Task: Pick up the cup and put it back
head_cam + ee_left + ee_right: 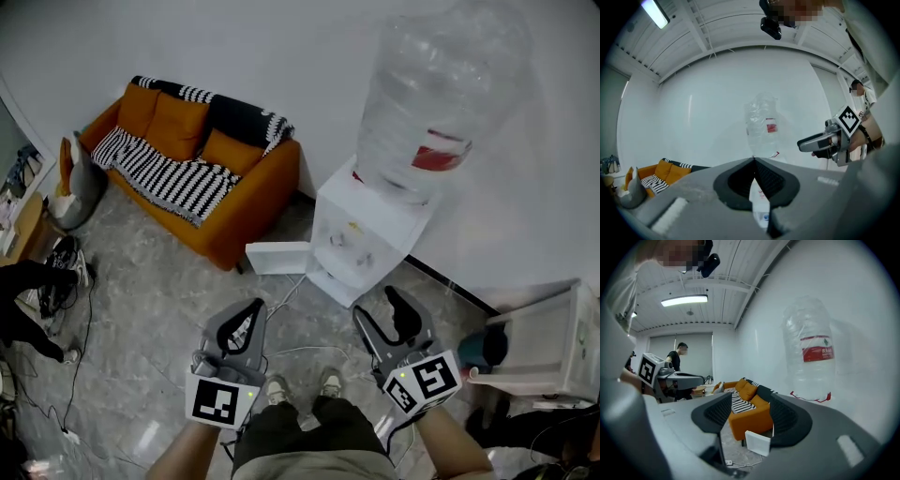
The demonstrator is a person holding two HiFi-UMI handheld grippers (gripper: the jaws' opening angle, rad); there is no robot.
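Left hand-held gripper [253, 309]: held low in front of the person and aimed at the water dispenser [361, 234]. Its jaws are pressed together at the tips with nothing between them. A thin slit lower down lets the dispenser's white front show through
Right hand-held gripper [375, 305]: level with the left one and just to its right. Its jaws are spread fairly wide and empty, and in its own view the orange sofa [750, 416] shows through the gap
Cup [480, 349]: a teal, cup-shaped thing at the near left end of the small white desk [544, 347]. It is off to the right of the right hand-held gripper and apart from both. Whether it stands on the desk or just beside it I cannot tell
Water bottle [436, 94]: a big clear jug with a red-and-white label, upside down on top of the dispenser, which stands against the white wall
Sofa details: a black-and-white striped blanket [164, 173] is draped over the seat and back, with orange cushions behind it. The sofa stands left of the dispenser
White box [278, 258]: on the floor between the sofa's end and the dispenser's foot
Floor [159, 309]: grey marbled tiles, with thin cables [309, 352] trailing from the dispenser toward the person's shoes [278, 389]
Another person [677, 357]: stands in dark clothes at the far end of the room, seen past the left hand-held gripper in the right gripper view
Ceiling lamp [684, 300]: a long strip light, lit
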